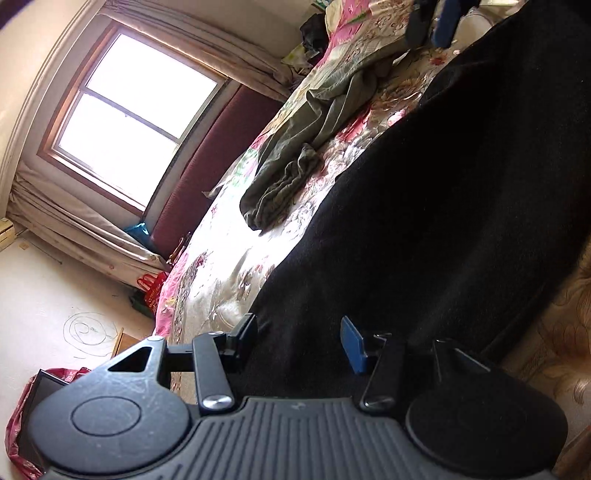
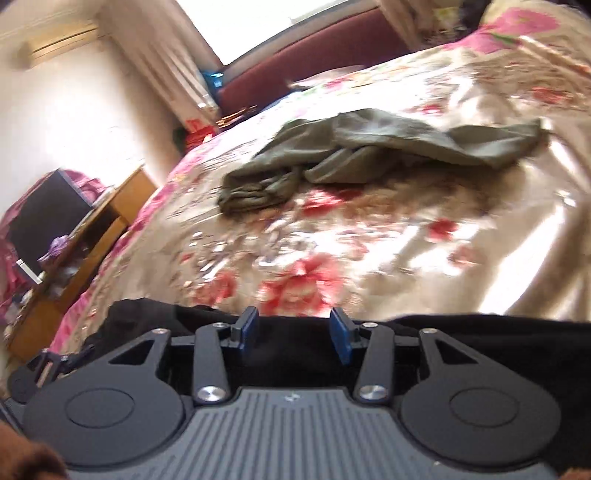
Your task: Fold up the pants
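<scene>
Black pants cropped; bedspread perhaps motion-blurred.

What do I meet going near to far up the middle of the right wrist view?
Right gripper, jaws open over the black pants → floral bedspread → crumpled olive garment → maroon headboard → window.

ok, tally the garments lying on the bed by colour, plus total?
Black: 1, the black pants under both tools.
Olive green: 1, the crumpled olive garment farther up the floral bedspread.
Total: 2
</scene>
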Motion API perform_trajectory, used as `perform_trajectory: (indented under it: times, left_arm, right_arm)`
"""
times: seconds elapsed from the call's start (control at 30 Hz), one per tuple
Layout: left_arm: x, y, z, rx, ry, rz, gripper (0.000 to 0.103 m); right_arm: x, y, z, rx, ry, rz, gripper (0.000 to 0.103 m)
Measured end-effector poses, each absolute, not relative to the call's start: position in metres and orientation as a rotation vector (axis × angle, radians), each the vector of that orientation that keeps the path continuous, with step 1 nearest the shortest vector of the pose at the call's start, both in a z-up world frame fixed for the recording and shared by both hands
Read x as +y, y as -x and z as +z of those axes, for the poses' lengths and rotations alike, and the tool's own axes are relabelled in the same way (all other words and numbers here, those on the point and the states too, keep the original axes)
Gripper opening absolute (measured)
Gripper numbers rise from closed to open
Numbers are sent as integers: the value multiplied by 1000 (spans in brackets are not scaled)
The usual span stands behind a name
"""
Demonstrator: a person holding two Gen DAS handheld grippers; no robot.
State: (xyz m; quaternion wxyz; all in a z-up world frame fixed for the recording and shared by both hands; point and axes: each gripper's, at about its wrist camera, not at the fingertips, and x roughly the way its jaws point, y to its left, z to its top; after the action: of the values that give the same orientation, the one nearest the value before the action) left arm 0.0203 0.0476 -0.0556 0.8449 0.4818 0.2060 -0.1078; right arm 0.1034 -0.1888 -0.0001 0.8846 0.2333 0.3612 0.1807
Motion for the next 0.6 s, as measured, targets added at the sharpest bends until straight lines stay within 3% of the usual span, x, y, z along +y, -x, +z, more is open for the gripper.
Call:
perform_trajectory:
  times: [0.43,0.6]
  left_arm:
    - [57,-33,-59,503,-889,-249,65]
    - [59,-28,-61,500,-873,-252,65]
  right_arm:
    - [-66,-205,-26,1072,-194,814,49]
    - [-57,-213,-32,1168,-323,836,40]
